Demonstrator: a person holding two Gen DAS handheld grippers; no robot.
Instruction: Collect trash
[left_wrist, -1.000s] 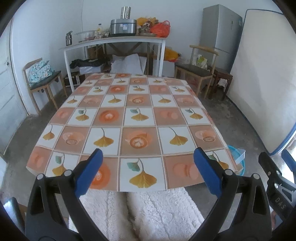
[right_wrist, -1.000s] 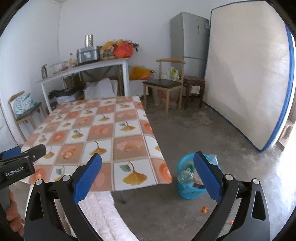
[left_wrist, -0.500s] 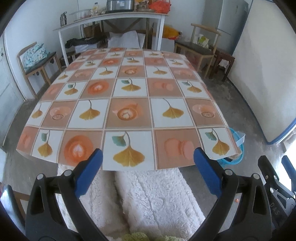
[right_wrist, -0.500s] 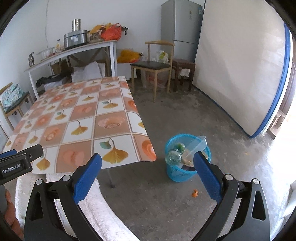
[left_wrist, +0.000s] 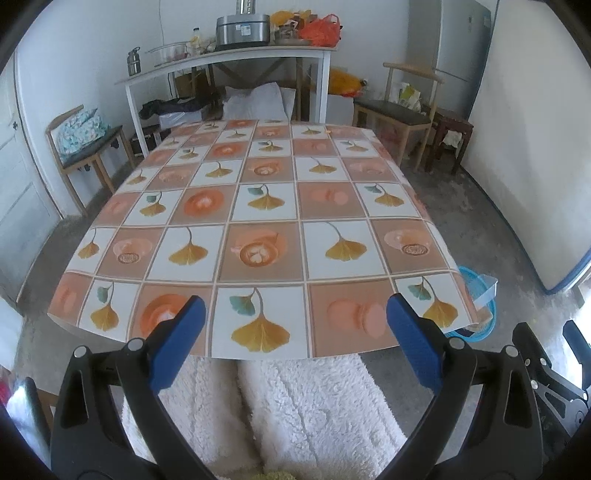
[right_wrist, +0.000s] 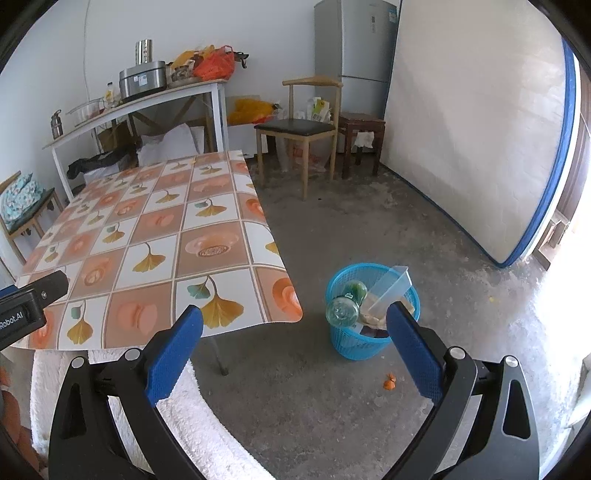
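Note:
A blue plastic waste basket stands on the floor to the right of the table, holding a clear bottle, a green bottle, a clear plastic container and paper scraps. Its rim peeks past the table corner in the left wrist view. A small orange scrap lies on the floor just in front of the basket. My right gripper is open and empty, above the floor near the basket. My left gripper is open and empty at the near edge of the table, whose ginkgo-patterned cloth carries nothing.
White fluffy fabric covers a person's lap below the grippers. A wooden chair, stool, fridge and leaning mattress line the right side. A white shelf table with a cooker and bags stands behind; another chair is at left.
Both cameras tilted down and then back up a little; the right view swung toward the floor, bringing the basket and the orange scrap fully into sight. Both grippers stayed open.

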